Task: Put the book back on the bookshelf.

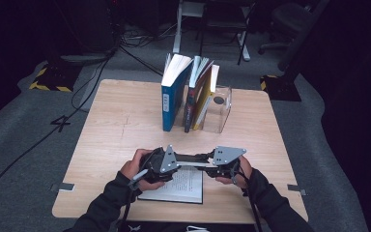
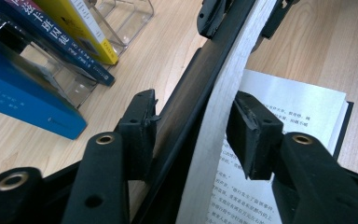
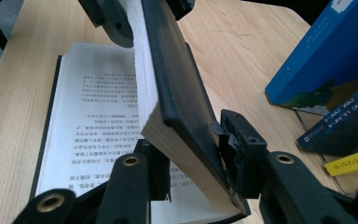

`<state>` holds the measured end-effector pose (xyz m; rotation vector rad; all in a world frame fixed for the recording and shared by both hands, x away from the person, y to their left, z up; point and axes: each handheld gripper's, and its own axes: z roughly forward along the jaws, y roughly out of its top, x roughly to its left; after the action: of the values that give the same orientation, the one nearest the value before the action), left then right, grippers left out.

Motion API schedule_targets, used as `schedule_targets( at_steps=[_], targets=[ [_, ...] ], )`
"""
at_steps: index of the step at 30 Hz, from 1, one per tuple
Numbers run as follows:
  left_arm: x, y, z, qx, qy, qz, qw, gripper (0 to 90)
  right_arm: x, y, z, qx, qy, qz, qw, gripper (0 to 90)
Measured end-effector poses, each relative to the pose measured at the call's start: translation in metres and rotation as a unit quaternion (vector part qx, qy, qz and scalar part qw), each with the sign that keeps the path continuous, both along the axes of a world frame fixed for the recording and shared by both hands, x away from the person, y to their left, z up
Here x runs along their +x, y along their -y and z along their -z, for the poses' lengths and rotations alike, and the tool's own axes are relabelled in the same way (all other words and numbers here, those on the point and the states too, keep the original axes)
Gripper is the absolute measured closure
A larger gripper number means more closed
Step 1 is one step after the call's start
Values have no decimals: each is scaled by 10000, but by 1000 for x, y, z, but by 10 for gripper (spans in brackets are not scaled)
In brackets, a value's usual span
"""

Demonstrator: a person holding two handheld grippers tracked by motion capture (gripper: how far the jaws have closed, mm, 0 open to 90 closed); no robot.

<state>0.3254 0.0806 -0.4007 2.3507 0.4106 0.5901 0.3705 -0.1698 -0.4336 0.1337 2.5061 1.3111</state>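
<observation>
- Nearest the high camera, two dark-sleeved forearms come in from the bottom edge, each hand holding a tool over the near part of the tabletop (image 1: 111,130).
- Between them lies an open book (image 1: 181,186) with black covers, flat on the tabletop near its front edge; its long axis runs away from the person, and its spine lies along that line.
- One half of the book, a thick block of white pages (image 2: 214,107) under a black cover (image 3: 182,93), stands raised on edge above the flat half, tilted rather than fully upright.
- On the flat half, a printed page faces up, white with lines of small dark text, framed by a thin black margin of cover.
- At one end of the raised block, the left tool (image 2: 193,128) has a jaw on each side; its right pad stands a little off the paper, so I cannot tell whether it is gripping.
- At the other end, the right tool (image 3: 191,154) is closed on the raised block, one pad on the black cover and one on the page side.
- Farther back on the tabletop, a blue book (image 1: 172,99) and two thinner books (image 1: 199,94) lean in a clear stand (image 1: 221,108), well apart from the open book.
</observation>
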Motion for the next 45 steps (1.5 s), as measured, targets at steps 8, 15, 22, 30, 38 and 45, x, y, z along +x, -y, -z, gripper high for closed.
schedule_targets(
  at_steps=[8, 15, 22, 30, 38, 45],
  targets=[
    [2, -9, 2, -233, -4, 84, 9997, 585, 11, 8, 6, 14, -123, 200, 9997, 436],
    [2, -23, 4, -657, -53, 13, 9978, 591, 25, 29, 11, 49, -458, 459, 9979, 383],
    [3, -43, 7, -1130, -67, -148, 9935, 592, 26, 38, 12, 36, -525, 554, 9971, 383],
    [2, -61, 8, -1619, -219, -222, 9863, 591, 34, 35, 33, -221, -737, 696, 9946, 379],
    [0, -75, 11, -2001, -292, -291, 9789, 589, 30, 17, 51, -501, -930, 549, 9929, 351],
    [0, -84, 13, -2281, -342, -335, 9725, 585, 19, 7, 51, -258, -850, 311, 9956, 362]
  ],
)
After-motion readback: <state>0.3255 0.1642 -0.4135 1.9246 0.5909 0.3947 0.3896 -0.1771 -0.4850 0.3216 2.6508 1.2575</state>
